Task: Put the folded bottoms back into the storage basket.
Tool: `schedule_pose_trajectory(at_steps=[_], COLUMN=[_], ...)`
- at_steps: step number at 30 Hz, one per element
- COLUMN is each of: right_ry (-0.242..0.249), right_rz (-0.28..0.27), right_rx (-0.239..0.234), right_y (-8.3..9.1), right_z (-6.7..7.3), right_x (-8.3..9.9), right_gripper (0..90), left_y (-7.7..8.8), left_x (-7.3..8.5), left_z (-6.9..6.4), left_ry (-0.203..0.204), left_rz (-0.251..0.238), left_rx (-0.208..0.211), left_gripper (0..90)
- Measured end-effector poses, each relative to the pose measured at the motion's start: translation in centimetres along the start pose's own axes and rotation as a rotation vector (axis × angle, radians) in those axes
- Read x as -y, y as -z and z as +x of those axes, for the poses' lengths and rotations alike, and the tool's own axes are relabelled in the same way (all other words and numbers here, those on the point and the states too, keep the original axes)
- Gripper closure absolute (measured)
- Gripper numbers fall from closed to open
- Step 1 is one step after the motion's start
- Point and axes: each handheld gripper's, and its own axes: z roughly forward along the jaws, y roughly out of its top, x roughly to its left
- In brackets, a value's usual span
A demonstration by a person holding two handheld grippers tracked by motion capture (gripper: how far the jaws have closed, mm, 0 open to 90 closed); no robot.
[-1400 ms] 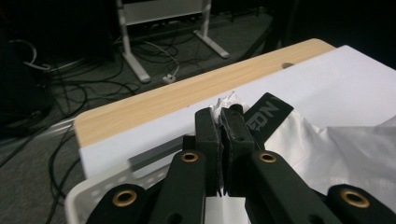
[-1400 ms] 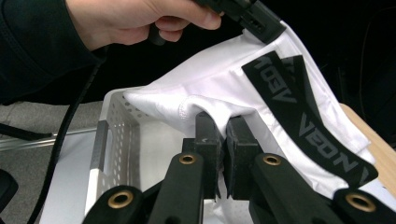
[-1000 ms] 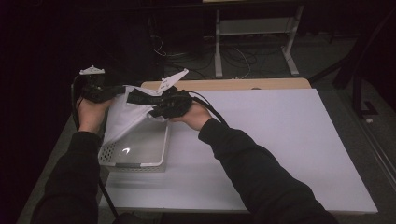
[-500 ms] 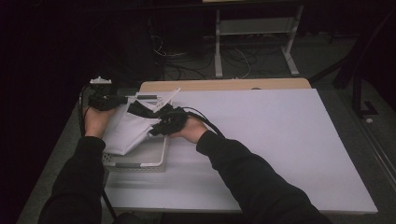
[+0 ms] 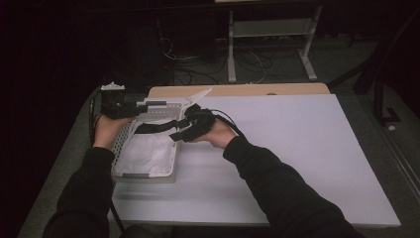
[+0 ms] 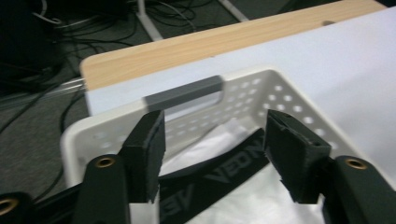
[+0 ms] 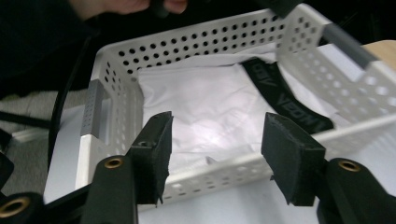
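A white perforated basket [image 5: 122, 174] sits at the left of the table. Inside it lies a white cloth [image 5: 148, 152] with a black lettered band [image 5: 154, 128]. Both grippers hang over the basket's far end, the left gripper [image 5: 130, 112] at the far left corner and the right gripper [image 5: 181, 131] by the right rim. The left gripper [image 6: 215, 154] has just been opening; the black band [image 6: 224, 171] lies below its jaws, untouched by the pads. The right gripper [image 7: 217, 154] has also just been opening, with nothing between its pads; beyond them are the white cloth [image 7: 205, 107] and band [image 7: 286, 99].
The basket [image 7: 219, 175] has grey handles [image 7: 91, 110] at both ends [image 6: 184, 93]. A wooden strip [image 5: 237, 90] edges the table's far side. The white table top [image 5: 307, 148] stretches right of the basket. Cables and a stand's legs lie on the dark floor beyond.
Both hands have sunk toward the basket. The white cloth that hung between the shut grippers now lies in the basket, and both pairs of jaws have come apart.
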Motion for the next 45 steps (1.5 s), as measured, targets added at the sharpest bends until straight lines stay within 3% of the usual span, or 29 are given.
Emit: schedule_pose_trajectory(at_steps=[8,22,26,35,45], right_ry=[-0.026,-0.060,-0.070,-0.100,-0.114], right_rz=[-0.028,-0.096,-0.103,-0.104,-0.091], right_rx=[0.059,0.145,0.164,0.187,0.256], right_y=[3.5,8.4,9.5,11.7,14.4], right_z=[-1.6,-3.6,-3.9,-4.4,-4.0], right_x=[1.8,5.7,7.0,9.7,13.2], right_gripper=[32.8,17.2,14.3,6.4,0.7], left_y=[-0.2,0.2,0.4,0.9,1.5], left_x=[-0.4,0.0,0.6,2.2,3.8], left_z=[-3.1,-7.3,-8.4,-10.7,-13.1], left_ry=[-0.035,-0.108,-0.107,-0.130,-0.164], left_rz=[-0.040,-0.060,-0.076,-0.094,-0.096], left_rx=[0.100,0.188,0.219,0.268,0.329], left_gripper=[20.6,5.5,0.0,0.0,0.0])
